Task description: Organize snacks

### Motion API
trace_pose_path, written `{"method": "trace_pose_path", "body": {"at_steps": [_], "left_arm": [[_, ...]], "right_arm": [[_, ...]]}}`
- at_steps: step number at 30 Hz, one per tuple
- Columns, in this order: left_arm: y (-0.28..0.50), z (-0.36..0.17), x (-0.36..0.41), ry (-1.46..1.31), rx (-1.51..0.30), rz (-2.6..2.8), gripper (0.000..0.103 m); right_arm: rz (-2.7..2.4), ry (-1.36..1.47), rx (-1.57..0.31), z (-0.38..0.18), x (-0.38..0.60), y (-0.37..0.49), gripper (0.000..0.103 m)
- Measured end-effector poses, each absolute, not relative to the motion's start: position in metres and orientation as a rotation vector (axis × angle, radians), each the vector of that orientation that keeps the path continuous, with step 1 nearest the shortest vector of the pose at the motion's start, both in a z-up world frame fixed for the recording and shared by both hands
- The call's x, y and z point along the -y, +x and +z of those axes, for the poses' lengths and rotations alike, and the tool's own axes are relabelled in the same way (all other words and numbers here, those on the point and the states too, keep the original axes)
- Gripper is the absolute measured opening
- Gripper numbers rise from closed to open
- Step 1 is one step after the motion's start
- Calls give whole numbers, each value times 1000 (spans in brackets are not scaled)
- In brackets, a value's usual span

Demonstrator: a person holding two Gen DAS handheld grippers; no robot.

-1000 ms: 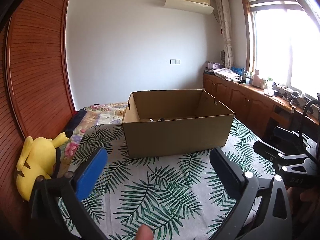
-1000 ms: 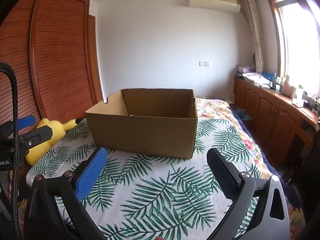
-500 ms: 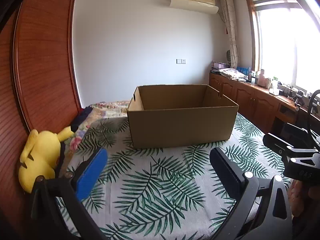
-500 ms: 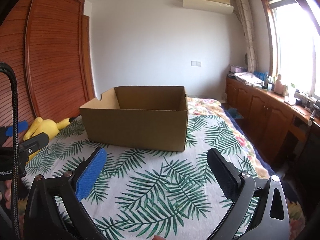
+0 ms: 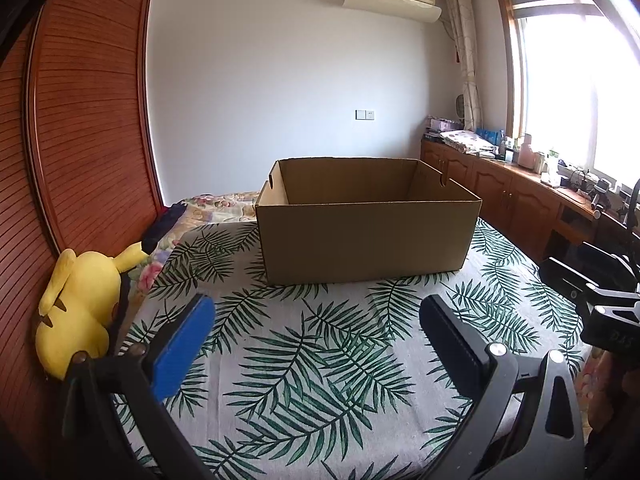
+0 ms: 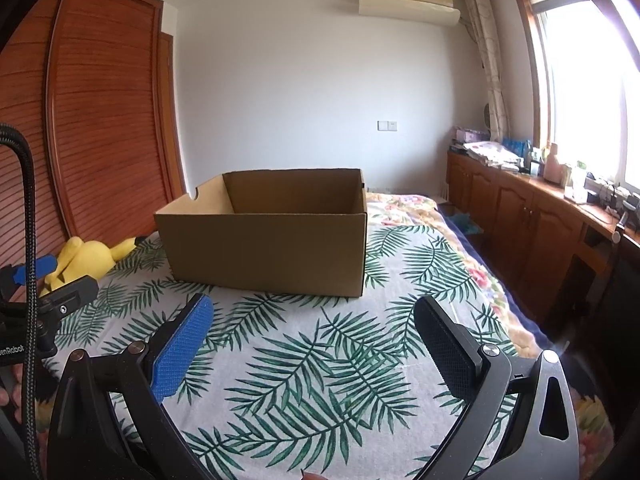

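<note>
An open brown cardboard box (image 5: pixel 366 236) stands on a bed with a palm-leaf cover; it also shows in the right wrist view (image 6: pixel 268 248). Its inside floor is hidden by the front wall, so no snacks show. My left gripper (image 5: pixel 316 340) is open and empty, held above the cover in front of the box. My right gripper (image 6: pixel 312 340) is also open and empty, in front of the box and to its right. The right gripper's body shows at the right edge of the left wrist view (image 5: pixel 600 300). The left gripper's body shows at the left edge of the right wrist view (image 6: pixel 44 300).
A yellow plush toy (image 5: pixel 80 312) lies at the bed's left edge against a wooden wardrobe (image 5: pixel 88 128). A wooden cabinet (image 6: pixel 528 220) with clutter on top runs under the window on the right. A floral quilt (image 6: pixel 404 204) lies behind the box.
Both grippers have drawn back and lowered, so the box looks farther away and its inside floor has dropped out of sight. Both stay open and empty.
</note>
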State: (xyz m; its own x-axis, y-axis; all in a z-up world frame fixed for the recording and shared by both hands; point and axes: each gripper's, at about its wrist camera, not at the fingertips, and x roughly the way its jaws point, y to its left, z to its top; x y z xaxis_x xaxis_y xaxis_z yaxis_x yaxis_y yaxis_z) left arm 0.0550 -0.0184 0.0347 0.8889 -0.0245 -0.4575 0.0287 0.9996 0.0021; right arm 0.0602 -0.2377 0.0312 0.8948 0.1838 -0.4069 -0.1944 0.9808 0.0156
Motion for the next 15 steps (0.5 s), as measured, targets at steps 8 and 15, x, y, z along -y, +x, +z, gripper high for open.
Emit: {"method": "trace_pose_path", "body": {"at_steps": [8,15], "left_arm": [[54,35,18,3,-474,-26,103],[53,34,18,6,-475,-24,103]], "right_arm": [[190,-21,-416,32,240,60,102],[191,-21,-416,31,241,59,102]]}}
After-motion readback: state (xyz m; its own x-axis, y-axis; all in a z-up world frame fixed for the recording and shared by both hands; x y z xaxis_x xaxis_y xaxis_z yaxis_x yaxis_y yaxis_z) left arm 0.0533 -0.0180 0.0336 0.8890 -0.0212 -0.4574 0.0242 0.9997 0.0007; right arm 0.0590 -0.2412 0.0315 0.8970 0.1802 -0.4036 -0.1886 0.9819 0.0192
